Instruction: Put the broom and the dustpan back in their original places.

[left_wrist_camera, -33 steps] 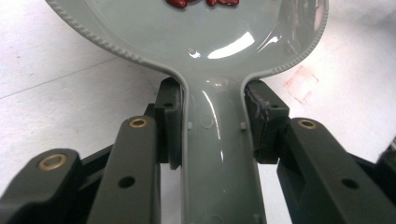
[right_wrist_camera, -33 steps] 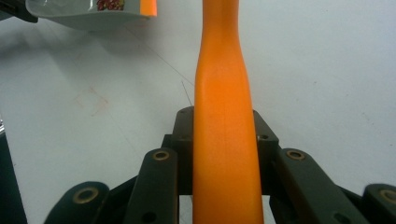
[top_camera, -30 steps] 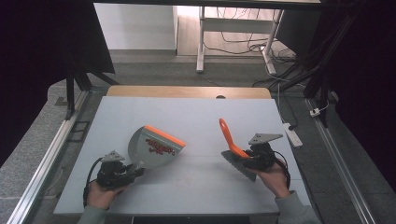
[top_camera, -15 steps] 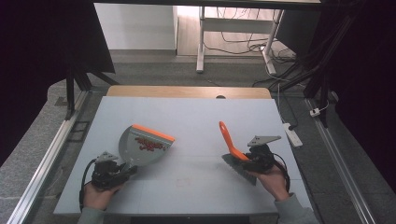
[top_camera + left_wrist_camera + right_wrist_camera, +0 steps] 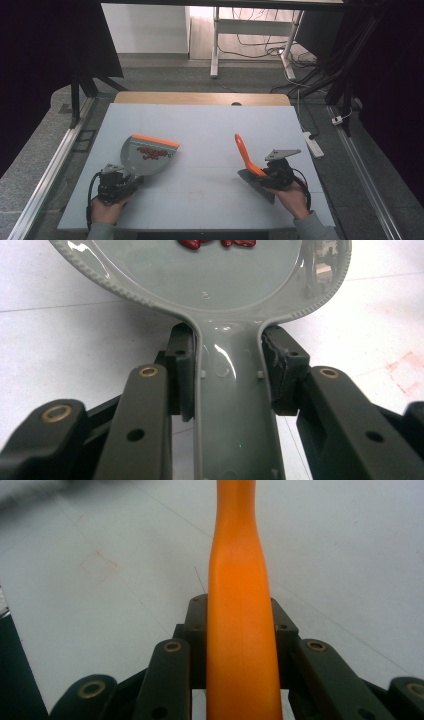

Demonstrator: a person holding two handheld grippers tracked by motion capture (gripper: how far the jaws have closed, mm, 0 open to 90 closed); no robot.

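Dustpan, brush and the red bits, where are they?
Dustpan (image 5: 131, 159): high view, on its grey pan.
Brush (image 5: 243, 149): high view, on its orange handle.
Red bits (image 5: 151, 153): high view, middle of the pile inside the dustpan.

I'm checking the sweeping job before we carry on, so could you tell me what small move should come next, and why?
Probably carry the dustpan level away to empty it. The red bits already lie in its pan, the left gripper is clamped on its grey handle, and the table around shows no more bits. The right gripper holds the brush by its orange handle, clear of the pan.
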